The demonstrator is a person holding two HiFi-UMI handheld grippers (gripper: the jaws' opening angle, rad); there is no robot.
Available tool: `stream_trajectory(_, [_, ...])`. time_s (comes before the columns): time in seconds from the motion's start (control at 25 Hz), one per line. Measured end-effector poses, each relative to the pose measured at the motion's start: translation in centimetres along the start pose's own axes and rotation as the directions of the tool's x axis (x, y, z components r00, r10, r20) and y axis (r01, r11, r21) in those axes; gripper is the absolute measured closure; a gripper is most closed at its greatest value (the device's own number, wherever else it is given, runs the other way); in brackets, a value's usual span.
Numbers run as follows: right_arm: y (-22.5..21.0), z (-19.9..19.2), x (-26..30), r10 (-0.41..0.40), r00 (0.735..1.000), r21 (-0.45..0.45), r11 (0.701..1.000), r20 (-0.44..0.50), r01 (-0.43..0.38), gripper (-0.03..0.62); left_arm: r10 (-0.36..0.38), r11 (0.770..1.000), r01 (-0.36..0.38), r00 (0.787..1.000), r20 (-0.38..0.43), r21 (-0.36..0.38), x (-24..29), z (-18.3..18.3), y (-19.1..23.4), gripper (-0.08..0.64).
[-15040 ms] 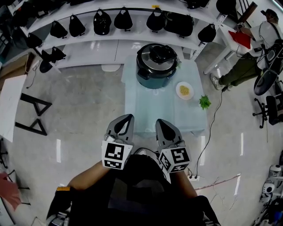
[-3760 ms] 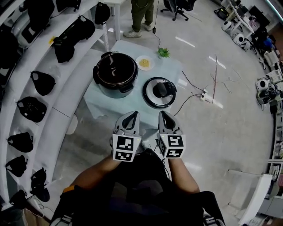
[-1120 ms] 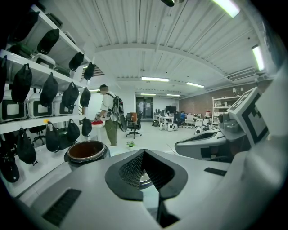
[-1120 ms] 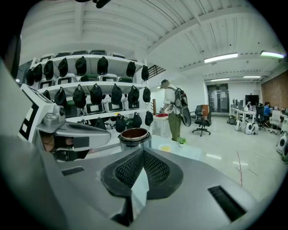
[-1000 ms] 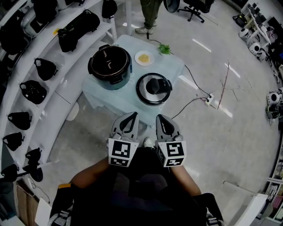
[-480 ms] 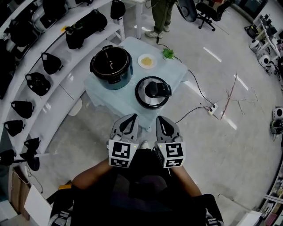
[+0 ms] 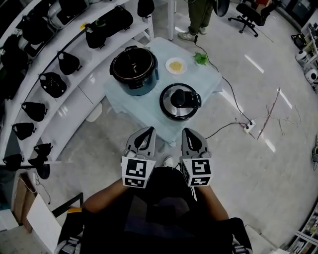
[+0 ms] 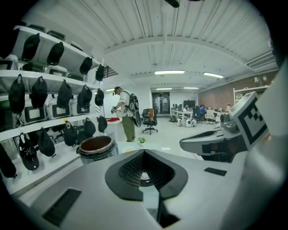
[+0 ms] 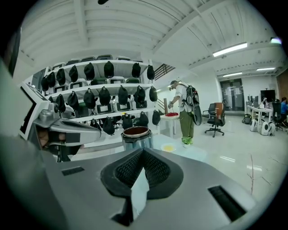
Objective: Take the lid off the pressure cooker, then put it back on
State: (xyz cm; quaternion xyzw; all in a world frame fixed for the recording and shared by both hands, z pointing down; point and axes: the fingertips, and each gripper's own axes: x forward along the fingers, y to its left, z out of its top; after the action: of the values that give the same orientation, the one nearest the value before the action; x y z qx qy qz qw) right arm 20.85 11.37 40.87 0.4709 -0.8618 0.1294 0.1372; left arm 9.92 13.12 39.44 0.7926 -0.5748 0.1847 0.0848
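The dark pressure cooker [image 7: 133, 69] stands uncovered on the pale blue table [image 7: 149, 106]. Its round lid [image 7: 180, 101], with a black handle, lies flat on the table to the cooker's right. My left gripper [image 7: 148, 130] and right gripper [image 7: 186, 131] hang side by side just short of the table's near edge, both shut with nothing held. In the left gripper view the left gripper [image 8: 143, 152] points past the open pot [image 8: 95, 148]. From the right gripper view, my right gripper [image 9: 143, 150] faces the pot [image 9: 136, 136].
A small plate of yellow food [image 7: 175, 65] and a green sprig [image 7: 200, 58] sit at the table's far side. A person [image 7: 198, 15] stands beyond it. Curved white shelves with black bags [image 7: 59, 64] run along the left. A cable and power strip [image 7: 250, 125] lie on the floor at right.
The lid, on the cooker in the oldest frame, lies on the table beside it. Over the last second the table has slid right in view; both grippers stay shut, the right one edging right.
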Motion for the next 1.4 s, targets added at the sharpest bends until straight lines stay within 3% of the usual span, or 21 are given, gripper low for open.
stream_trajectory(0.56, [-2.9, 0.2, 7.1, -0.075, 0.994, -0.011, 0.997, -0.075, 0.074, 0.572, -0.051, 0.998, 0.051, 0.998, -0.036, -0.021, 7.2, 0.1, 4.4, 0.554])
stream_trajectory(1.0, [-5.5, -0.8, 16.6, -0.187, 0.962, 0.020, 0.981, -0.198, 0.195, 0.569, -0.187, 0.982, 0.187, 0.972, -0.144, -0.013, 16.0, -2.4, 9.0, 0.554])
stream_trajectory(1.2, [-6.3, -2.8, 20.0, -0.237, 0.936, 0.032, 0.967, -0.261, 0.254, 0.481, -0.277, 0.961, 0.273, 0.944, -0.181, -0.049, 18.9, -4.6, 9.9, 0.554])
stream_trajectory(1.4, [-7.1, -4.9, 22.6, -0.276, 0.914, 0.041, 0.953, -0.299, 0.301, 0.408, -0.318, 0.947, 0.316, 0.917, -0.241, -0.049, 21.8, -7.2, 10.9, 0.554])
